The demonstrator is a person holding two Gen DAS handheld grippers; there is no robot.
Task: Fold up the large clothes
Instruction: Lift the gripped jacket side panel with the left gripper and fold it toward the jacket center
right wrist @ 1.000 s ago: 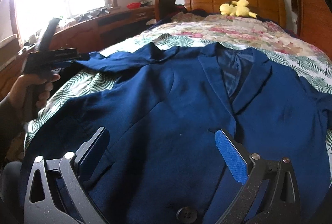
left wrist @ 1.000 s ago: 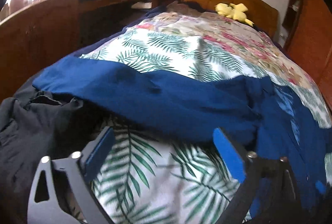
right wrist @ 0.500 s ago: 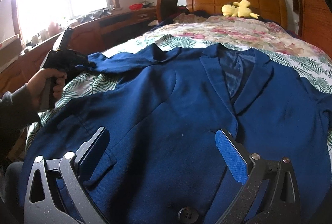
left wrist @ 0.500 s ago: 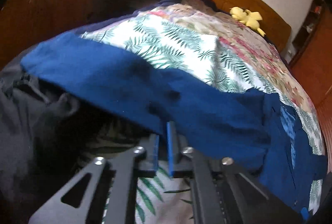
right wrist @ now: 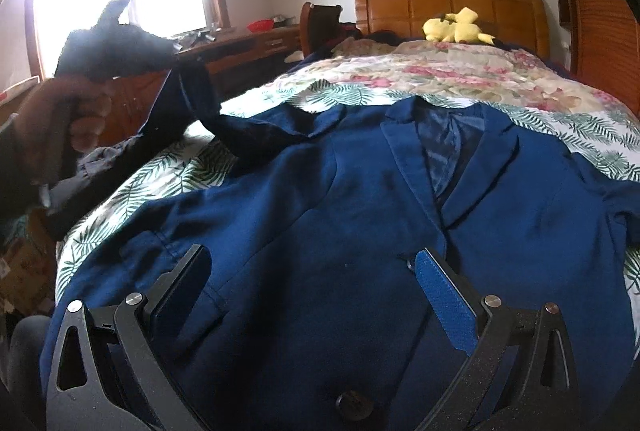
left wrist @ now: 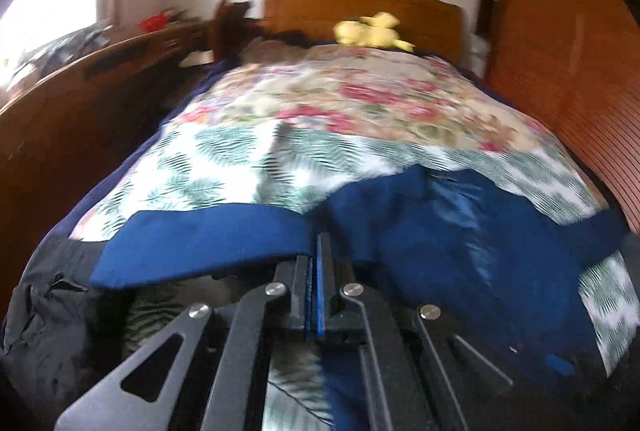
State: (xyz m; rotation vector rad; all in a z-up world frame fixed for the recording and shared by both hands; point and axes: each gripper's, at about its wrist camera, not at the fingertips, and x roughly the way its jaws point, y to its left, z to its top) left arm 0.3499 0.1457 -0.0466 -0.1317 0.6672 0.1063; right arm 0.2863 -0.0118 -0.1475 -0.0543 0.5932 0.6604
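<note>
Navy blue cloth blazer point(right wrist: 360, 199) lies face up across the leaf-print bedspread point(right wrist: 168, 175), lapels toward 12 o'clock and a dark round button point(right wrist: 354, 405) at 6 o'clock in my right view. My right claw point(right wrist: 320, 283) hangs just above the blazer's front with its jaws spread wide, holding nothing. My left claw point(left wrist: 316, 255) has its jaws pressed together on the blazer's sleeve point(left wrist: 208, 239), which stretches toward 9 o'clock from the pinch in the left view. From the right view, that sleeve is lifted off the bed at 10 o'clock. A yellow plush toy point(right wrist: 456, 25) sits near the wooden headboard point(right wrist: 448, 7) at 1 o'clock.
</note>
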